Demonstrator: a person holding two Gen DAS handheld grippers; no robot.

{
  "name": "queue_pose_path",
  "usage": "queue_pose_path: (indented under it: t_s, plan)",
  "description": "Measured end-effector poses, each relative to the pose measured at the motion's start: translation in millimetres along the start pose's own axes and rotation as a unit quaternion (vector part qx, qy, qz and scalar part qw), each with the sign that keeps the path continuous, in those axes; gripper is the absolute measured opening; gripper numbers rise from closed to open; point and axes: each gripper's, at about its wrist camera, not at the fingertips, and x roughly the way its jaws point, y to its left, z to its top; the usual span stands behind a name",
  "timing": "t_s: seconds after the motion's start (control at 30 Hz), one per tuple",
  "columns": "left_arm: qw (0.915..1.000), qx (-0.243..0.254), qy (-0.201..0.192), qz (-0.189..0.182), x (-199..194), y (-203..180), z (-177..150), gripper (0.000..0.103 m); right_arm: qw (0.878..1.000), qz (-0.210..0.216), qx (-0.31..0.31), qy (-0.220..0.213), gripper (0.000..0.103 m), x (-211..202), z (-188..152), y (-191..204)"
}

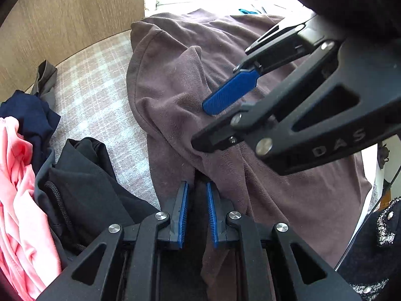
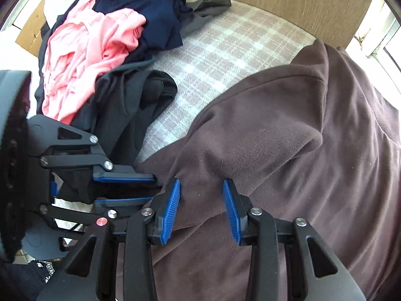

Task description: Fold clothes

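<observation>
Brown fleece garment [image 1: 190,80] lay spread over the plaid-covered surface [image 1: 100,100], filling the right side of both views. Left gripper [image 1: 196,188] pointed steeply down at the fleece's near edge, jaws a narrow gap apart; a dark fold sat between the blue pads [image 1: 184,215], but pad contact couldn't be confirmed. Right gripper [image 2: 201,188] hung over the fleece [image 2: 275,138], jaws parted about halfway, nothing clamped, a raised fold just ahead. Unfolded pile to the left: pink top [image 2: 82,57], navy piece [image 2: 160,17], black garment [image 2: 130,105].
</observation>
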Motion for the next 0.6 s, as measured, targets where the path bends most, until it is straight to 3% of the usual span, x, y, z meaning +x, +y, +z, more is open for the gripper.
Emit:
queue_pose_path:
  t_s: [0.17,0.37,0.4,0.43,0.47,0.53,0.6]
  plan:
    - [0.9993,0.027,0.011,0.025,9,-8,10,0.017,1.000,0.017,0.015,-0.003,0.023,3,-8,-12]
    - [0.9940,0.071,0.033,0.077,29,-23,30,0.020,0.999,0.029,0.028,-0.008,0.022,2,-12,-18]
    - [0.9938,0.073,0.031,0.078,30,-23,32,0.016,0.999,0.036,0.035,-0.013,0.022,0,-12,-20]
    - [0.9943,0.069,0.027,0.077,29,-22,33,0.014,0.998,0.047,0.047,-0.023,0.022,-5,-14,-24]
    - [0.9951,0.061,0.020,0.075,27,-20,34,0.005,0.996,0.058,0.058,-0.033,0.022,-9,-15,-28]
    - [0.9974,0.026,-0.005,0.067,18,-10,31,0.004,0.992,0.077,0.082,-0.065,0.023,-22,-20,-39]
    - [0.9968,-0.026,-0.037,0.065,6,6,25,0.003,0.988,0.062,0.104,-0.097,0.024,-31,-26,-51]
